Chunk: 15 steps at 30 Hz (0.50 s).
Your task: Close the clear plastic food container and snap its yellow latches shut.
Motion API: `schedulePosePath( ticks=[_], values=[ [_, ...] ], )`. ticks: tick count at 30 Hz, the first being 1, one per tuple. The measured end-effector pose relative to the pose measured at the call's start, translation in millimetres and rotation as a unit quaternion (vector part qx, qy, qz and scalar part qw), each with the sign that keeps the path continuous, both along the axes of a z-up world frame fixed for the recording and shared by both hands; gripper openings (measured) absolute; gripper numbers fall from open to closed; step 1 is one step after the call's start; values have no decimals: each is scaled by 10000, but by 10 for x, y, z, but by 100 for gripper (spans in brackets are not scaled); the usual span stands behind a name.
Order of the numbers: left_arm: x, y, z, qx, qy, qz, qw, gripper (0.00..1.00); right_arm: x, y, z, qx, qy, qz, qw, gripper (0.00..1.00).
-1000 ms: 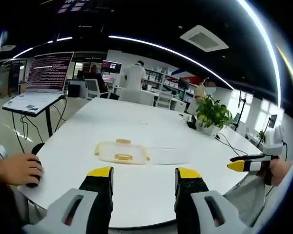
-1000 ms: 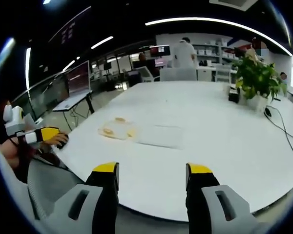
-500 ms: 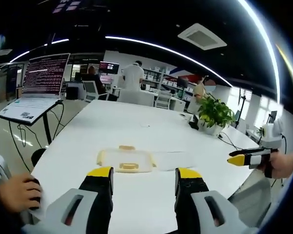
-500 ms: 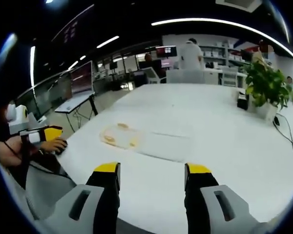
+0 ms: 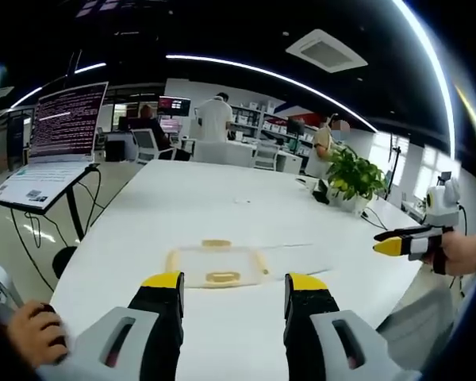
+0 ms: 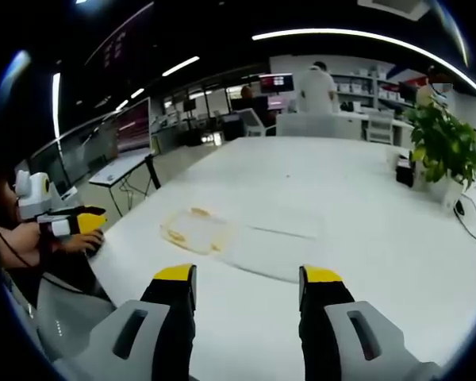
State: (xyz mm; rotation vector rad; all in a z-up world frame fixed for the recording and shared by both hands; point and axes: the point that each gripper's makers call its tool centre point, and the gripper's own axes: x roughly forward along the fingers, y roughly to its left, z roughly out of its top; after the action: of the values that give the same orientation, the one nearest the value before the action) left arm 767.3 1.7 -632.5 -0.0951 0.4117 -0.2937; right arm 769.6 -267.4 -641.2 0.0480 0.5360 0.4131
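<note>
Claws both gape wide, empty: left claw (image 5: 233, 284), right claw (image 6: 247, 278). Ahead of each lies the clear plastic container with yellow latches (image 5: 216, 263), open on the white table (image 5: 182, 206). Best to approach level, then fold the lid squarely.

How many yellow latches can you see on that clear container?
2 on the container: near latch on the side facing the left tool's camera, far latch opposite. Others may be hidden.
</note>
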Motion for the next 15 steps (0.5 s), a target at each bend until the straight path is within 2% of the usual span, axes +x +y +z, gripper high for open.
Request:
schedulePosePath(
  ticks=[15],
  values=[
    [311,53,-146,339,132,-383,9986,44,280,253,-130,-91,165,466,9987,49]
  ],
)
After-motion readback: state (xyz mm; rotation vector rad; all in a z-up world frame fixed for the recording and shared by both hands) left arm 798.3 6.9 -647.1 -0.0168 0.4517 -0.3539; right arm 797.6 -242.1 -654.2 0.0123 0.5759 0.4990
